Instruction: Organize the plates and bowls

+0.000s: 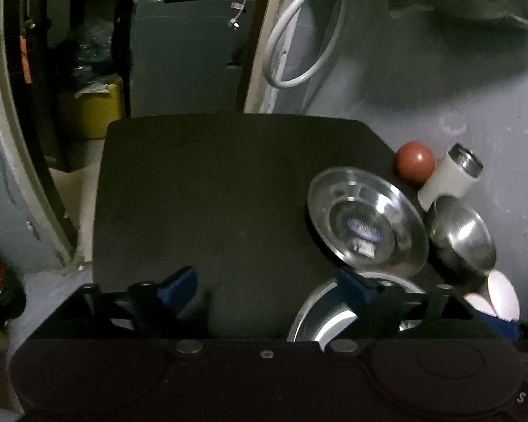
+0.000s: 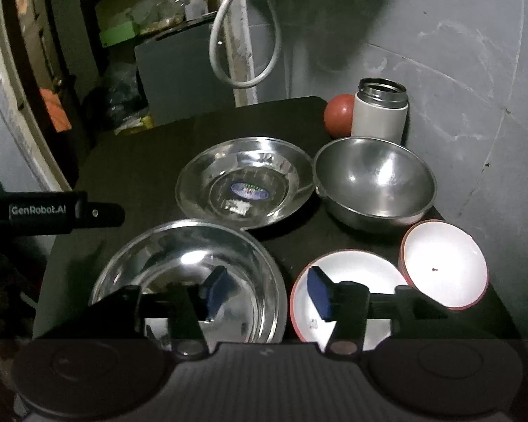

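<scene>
Dark table (image 2: 140,161) carries unstacked dishes: right gripper (image 2: 267,292), jaws spread and empty, hovers between steel plate (image 2: 179,263) and white bowl (image 2: 348,270); left gripper (image 1: 264,288), likewise spread, idles; next, pinch one rim.

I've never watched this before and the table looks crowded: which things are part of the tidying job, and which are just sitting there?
Part of the job:
- stickered steel plate
- near steel plate
- deep steel bowl
- two white bowls with red rims

Just lying about:
- red ball
- white flask, lid off
- white hose on the wall
</scene>
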The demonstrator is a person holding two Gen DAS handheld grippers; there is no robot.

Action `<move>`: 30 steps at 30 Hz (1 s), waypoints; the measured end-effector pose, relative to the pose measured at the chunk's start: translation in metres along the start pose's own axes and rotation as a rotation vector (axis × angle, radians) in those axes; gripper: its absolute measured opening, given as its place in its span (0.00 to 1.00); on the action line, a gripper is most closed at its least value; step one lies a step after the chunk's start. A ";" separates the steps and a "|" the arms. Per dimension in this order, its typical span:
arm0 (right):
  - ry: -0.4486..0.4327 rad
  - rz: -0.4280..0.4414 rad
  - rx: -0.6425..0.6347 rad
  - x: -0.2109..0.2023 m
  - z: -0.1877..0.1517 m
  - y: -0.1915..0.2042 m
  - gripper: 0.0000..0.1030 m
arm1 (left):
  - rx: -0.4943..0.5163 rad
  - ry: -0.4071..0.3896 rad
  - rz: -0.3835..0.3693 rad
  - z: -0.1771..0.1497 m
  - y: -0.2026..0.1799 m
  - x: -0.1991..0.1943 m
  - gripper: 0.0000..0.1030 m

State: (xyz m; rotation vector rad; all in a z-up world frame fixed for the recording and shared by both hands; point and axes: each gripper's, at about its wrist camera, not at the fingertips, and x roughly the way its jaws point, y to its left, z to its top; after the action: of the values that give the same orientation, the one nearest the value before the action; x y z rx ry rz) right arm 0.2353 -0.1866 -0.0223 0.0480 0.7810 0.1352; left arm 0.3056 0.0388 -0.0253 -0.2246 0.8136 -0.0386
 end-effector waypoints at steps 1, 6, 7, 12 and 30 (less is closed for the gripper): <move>-0.006 0.007 0.026 0.001 0.002 -0.002 0.63 | -0.004 0.000 -0.006 0.006 0.001 0.004 0.92; -0.026 0.034 0.110 0.010 0.016 -0.009 0.73 | 0.002 0.001 -0.012 0.031 0.000 0.026 0.98; -0.026 0.040 0.119 0.013 0.019 -0.009 0.74 | 0.006 0.001 -0.016 0.037 -0.002 0.031 0.99; -0.027 0.051 0.179 0.030 0.032 -0.009 0.83 | 0.020 0.015 -0.047 0.056 -0.009 0.060 0.99; 0.034 0.016 0.286 0.084 0.046 -0.015 0.83 | 0.134 0.155 -0.090 0.082 -0.023 0.131 0.99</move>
State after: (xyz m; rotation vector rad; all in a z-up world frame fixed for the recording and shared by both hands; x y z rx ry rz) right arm 0.3279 -0.1896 -0.0495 0.3239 0.8296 0.0384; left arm 0.4563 0.0158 -0.0594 -0.1324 0.9506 -0.1967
